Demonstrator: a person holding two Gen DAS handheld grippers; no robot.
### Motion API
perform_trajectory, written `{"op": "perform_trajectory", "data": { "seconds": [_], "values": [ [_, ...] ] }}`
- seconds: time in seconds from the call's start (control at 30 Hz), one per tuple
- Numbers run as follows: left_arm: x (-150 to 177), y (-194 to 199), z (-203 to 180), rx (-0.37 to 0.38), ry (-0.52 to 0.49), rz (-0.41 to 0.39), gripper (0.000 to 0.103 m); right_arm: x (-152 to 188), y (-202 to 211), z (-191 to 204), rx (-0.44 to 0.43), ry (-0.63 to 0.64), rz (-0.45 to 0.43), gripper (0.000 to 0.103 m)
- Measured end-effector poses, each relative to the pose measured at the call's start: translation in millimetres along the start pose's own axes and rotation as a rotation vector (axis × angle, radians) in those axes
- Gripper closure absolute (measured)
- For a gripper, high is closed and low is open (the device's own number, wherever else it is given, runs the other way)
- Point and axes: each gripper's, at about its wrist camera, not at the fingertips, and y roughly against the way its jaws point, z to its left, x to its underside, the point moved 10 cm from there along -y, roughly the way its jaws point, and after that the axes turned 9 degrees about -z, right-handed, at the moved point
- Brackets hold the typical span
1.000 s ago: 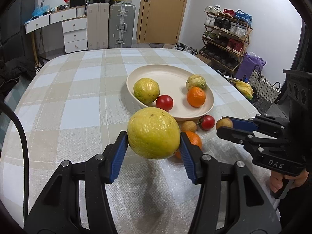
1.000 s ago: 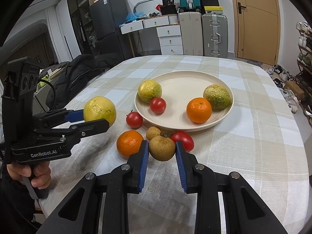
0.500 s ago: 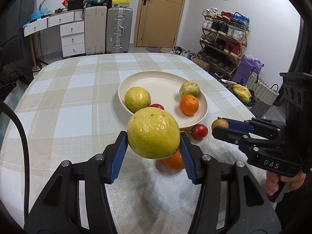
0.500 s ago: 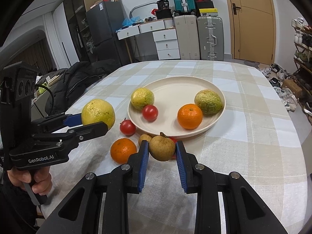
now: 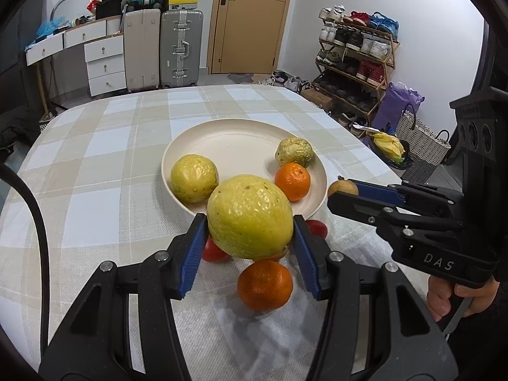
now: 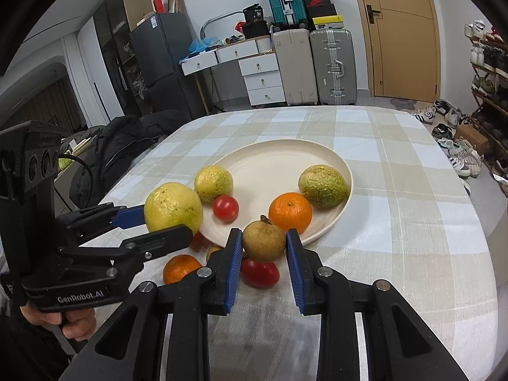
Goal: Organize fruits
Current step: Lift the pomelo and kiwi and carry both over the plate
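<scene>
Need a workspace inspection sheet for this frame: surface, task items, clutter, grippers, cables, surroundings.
Surface: checked tablecloth over the table.
Job's things: plate holds a yellow fruit, tomato, orange and green fruit; a second orange and red tomato lie on the cloth.
Clutter: nothing seen.
Grippers: left gripper shut on large yellow fruit; right gripper shut on brown fruit.
Cables: black cable at left.
Surroundings: suitcases, shoe rack.
</scene>
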Motion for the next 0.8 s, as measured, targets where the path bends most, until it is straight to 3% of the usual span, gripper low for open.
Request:
{"op": "perform_trajectory", "data": {
  "seconds": [0.5, 0.8],
  "values": [
    [-8, -25, -1, -0.011, -0.037, 0.013, 0.053, -1, -34, -16, -0.027, -0.118, 0.044, 0.074],
    [-4, -41, 3, 0.002, -0.033, 0.036, 0.053, 0, -48, -19, -0.011, -0.101, 0.067, 0.074]
  ]
}}
